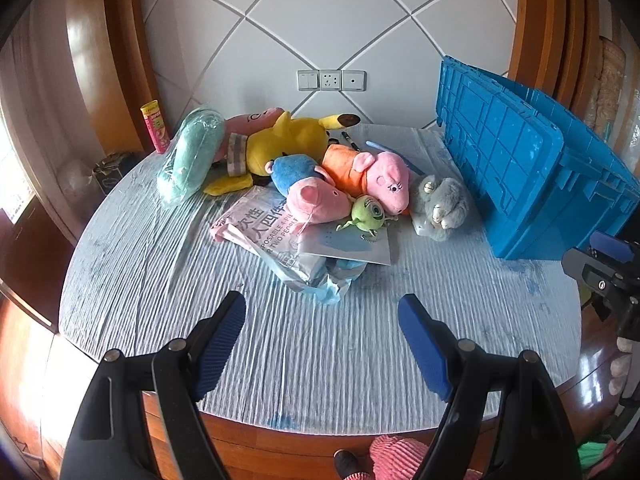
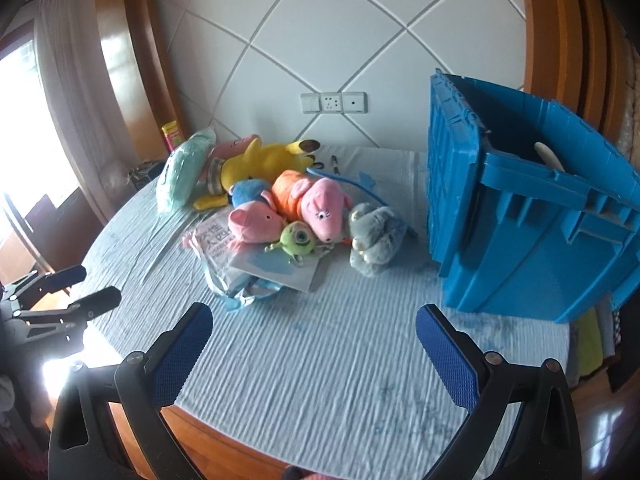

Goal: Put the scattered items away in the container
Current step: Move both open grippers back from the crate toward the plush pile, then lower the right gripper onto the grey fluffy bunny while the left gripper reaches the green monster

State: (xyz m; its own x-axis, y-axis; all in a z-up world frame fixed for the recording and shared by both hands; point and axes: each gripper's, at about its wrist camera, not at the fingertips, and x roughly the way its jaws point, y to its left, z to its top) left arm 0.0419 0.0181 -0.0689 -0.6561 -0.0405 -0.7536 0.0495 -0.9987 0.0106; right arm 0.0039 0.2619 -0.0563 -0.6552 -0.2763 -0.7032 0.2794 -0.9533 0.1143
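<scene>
A pile of toys lies mid-table: a yellow plush [image 1: 288, 140] [image 2: 264, 160], two pink pig plushes, one in orange [image 1: 368, 172] [image 2: 312, 200] and one in blue [image 1: 308, 188] [image 2: 252, 212], a small green one-eyed toy [image 1: 368, 212] [image 2: 296, 238], a grey plush [image 1: 440, 204] [image 2: 372, 236], a bagged mint plush [image 1: 192, 156] [image 2: 182, 172] and plastic packets [image 1: 272, 236] [image 2: 224, 248]. The blue crate [image 1: 532, 168] [image 2: 528, 224] stands at the right, lid open. My left gripper [image 1: 322, 312] and right gripper [image 2: 314, 320] are open and empty over the table's near edge.
A round table under a light blue cloth [image 1: 280, 340] [image 2: 320, 360] stands against a white wall. A yellow-pink can [image 1: 156, 126] stands at the back left. A black pen [image 1: 352, 141] lies behind the toys. The crate holds a pale object [image 2: 550, 156].
</scene>
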